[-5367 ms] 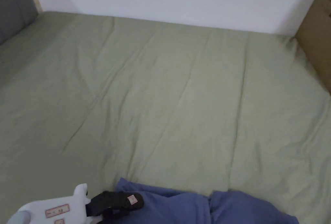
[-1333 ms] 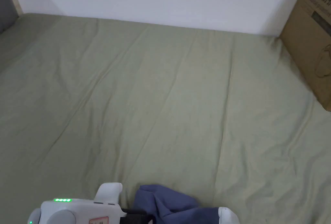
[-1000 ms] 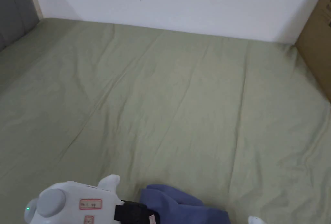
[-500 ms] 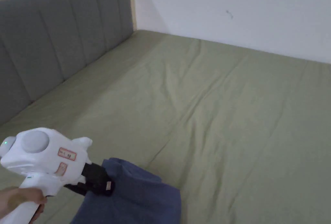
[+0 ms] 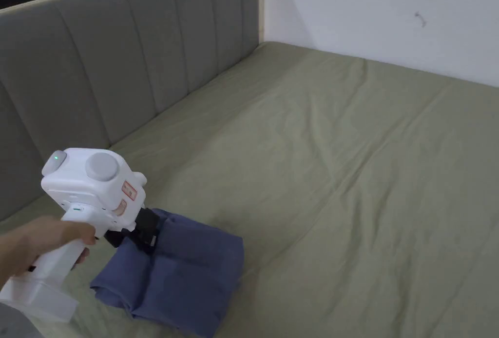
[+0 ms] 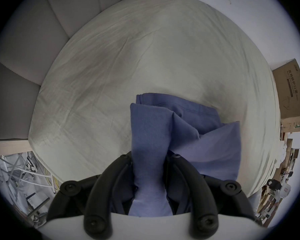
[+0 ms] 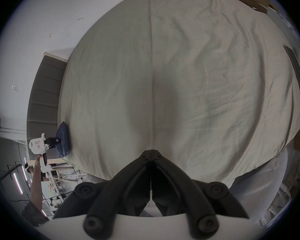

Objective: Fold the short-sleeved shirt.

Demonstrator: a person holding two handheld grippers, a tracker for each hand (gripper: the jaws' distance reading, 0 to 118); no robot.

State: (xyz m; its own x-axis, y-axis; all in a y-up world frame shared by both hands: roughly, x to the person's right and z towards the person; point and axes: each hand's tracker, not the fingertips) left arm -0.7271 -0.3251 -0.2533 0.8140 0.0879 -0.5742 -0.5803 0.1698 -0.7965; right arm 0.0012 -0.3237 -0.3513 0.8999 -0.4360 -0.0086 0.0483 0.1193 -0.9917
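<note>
1. Shirt (image 5: pixel 173 270): blue, folded into a compact bundle, lying on the bed (image 5: pixel 341 158) near its left front corner, close to the headboard (image 5: pixel 112 66).
2. Left gripper (image 5: pixel 141 236): white body, black jaws, held by a hand (image 5: pixel 44 246). Jaws clamped on a thick fold of the shirt at the bundle's near-left edge.
3. Left gripper view: shirt (image 6: pixel 163 131) cloth runs up between both jaws of the left gripper (image 6: pixel 150 157), both pressing on it; more folded layers spread beyond and to the right, resting on the bed (image 6: pixel 145 53).
4. Right gripper (image 7: pixel 151 151): jaws fully together, tips touching, nothing between them. It hangs over the bare bed (image 7: pixel 180 70), well apart from the shirt.
5. Right gripper view, far left: the left gripper (image 7: pixel 50 141) at the shirt (image 7: pixel 63 139), small, at the bed's edge beside the headboard (image 7: pixel 43 96).
6. Sheet is green-grey, creased. White wall (image 5: pixel 390 12) behind the bed.
7. Box (image 6: pixel 292 98): cardboard, at the bed's far right in the left gripper view.
</note>
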